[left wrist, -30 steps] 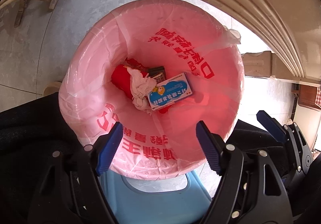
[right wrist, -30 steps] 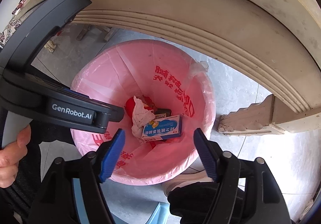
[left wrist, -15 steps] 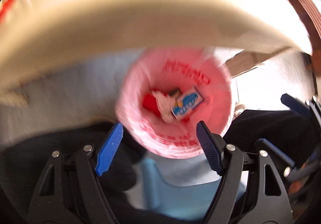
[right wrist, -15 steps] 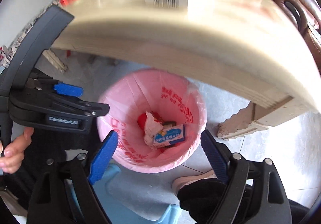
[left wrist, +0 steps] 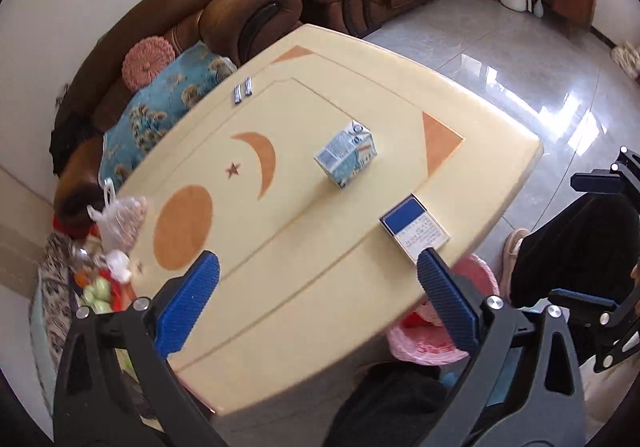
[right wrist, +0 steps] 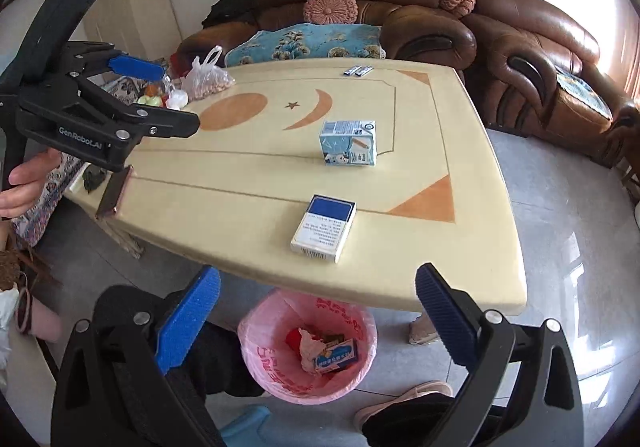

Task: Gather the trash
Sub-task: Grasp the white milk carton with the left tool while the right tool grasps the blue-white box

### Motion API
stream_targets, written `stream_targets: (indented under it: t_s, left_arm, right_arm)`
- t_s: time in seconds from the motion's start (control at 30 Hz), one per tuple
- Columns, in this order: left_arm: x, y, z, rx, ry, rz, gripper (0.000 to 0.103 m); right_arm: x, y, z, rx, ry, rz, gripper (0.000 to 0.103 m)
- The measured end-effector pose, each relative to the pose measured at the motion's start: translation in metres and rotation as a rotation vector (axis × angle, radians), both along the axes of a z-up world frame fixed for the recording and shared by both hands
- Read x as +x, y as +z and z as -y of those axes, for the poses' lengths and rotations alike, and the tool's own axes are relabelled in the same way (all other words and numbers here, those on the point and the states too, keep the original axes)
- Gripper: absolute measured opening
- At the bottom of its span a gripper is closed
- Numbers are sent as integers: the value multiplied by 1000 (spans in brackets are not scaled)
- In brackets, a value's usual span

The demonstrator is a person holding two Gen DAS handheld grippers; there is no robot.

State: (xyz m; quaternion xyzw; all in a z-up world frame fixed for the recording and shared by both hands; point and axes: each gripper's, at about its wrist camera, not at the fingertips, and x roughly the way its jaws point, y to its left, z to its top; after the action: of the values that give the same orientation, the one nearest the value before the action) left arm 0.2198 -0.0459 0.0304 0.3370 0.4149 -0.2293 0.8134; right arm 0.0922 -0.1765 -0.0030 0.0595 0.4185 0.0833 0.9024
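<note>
Right wrist view: at the upper left my left tool [right wrist: 136, 67] is hovering released, its jaws having just been opening with nothing between them. Along the bottom, my right tool [right wrist: 316, 311] is gaping too, jaws just opened, empty. Between its fingers, low in the frame, the pink-lined trash bin [right wrist: 260, 363] is sitting on the floor under the table [right wrist: 240, 215], holding discarded scraps. On the table, centre frame, a blue-and-white pack [right wrist: 324, 229] is lying near the front edge, and a milk carton [right wrist: 349, 143] is standing above it.
</note>
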Motion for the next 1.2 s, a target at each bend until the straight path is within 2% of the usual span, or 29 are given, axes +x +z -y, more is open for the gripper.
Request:
stream_targets:
  t_s: [0.1,0.17,0.37,0.6,0.73,0.97,1.2]
  left_arm:
    - [14,13,17,26,-79,12,97]
    - [20,11,27,46,-125,1,97]
    - [47,-23,52,154,-232,-17,97]
    - [79,-68,78,214,-334,-79,97]
    - [102,-92,83,235,-332,-121,97]
    - [136,-118,91,226,-333,-171,97]
    - [155,-145,99,249,-335,-206,97]
  right_arm:
    - [12,16,8,17,-48,20,96]
    - [16,23,11,31,-80,30,96]
    - [31,32,24,70,-170,50,96]
    - [52,5,18,49,-216,14,96]
    - [66,-15,14,70,-213,-21,96]
    - [90,-50,2,81,-184,-98,96]
    - [110,-76,-6,71,-154,-154,96]
